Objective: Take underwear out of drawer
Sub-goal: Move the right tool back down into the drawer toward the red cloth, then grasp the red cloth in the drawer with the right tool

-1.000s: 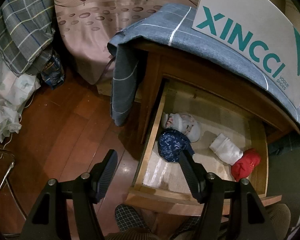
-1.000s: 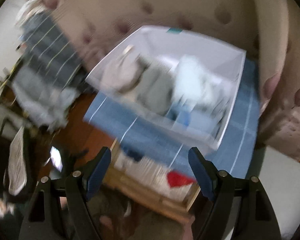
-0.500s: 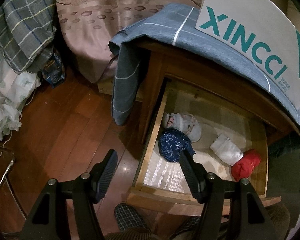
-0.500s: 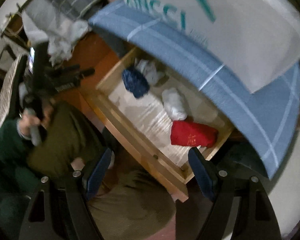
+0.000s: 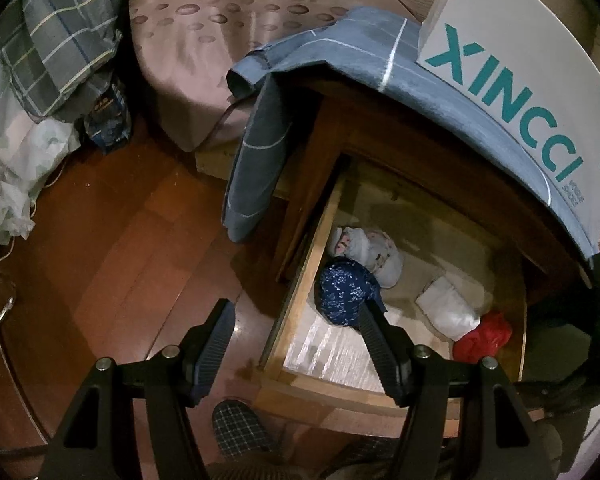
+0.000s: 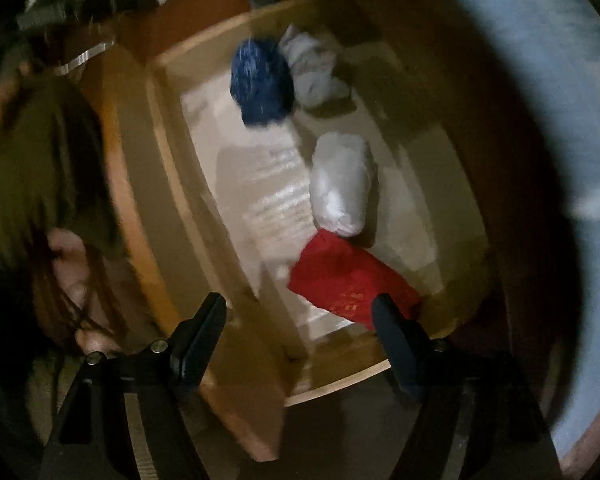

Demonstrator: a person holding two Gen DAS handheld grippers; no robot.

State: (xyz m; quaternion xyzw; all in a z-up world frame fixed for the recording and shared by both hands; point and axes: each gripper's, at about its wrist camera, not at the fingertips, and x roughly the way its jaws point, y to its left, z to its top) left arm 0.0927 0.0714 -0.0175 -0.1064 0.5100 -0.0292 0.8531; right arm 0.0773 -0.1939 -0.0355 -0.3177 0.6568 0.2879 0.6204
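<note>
Drawer (image 5: 300,316): pulled out; holds blue roll (image 5: 346,296), patterned white roll (image 5: 374,254), white roll (image 5: 446,308), red roll (image 6: 350,280).
Left view only: lettered box (image 5: 520,80) on top.
Left gripper (image 5: 296,340), right gripper (image 6: 300,320): both spread, empty.

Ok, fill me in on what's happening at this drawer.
A person holds a gripper in each hand over the open drawer. Four rolled bundles lie inside: dark blue, patterned white, plain white and red. The right gripper hovers nearest the red one, jaws open. The left gripper is open, holding nothing.
</note>
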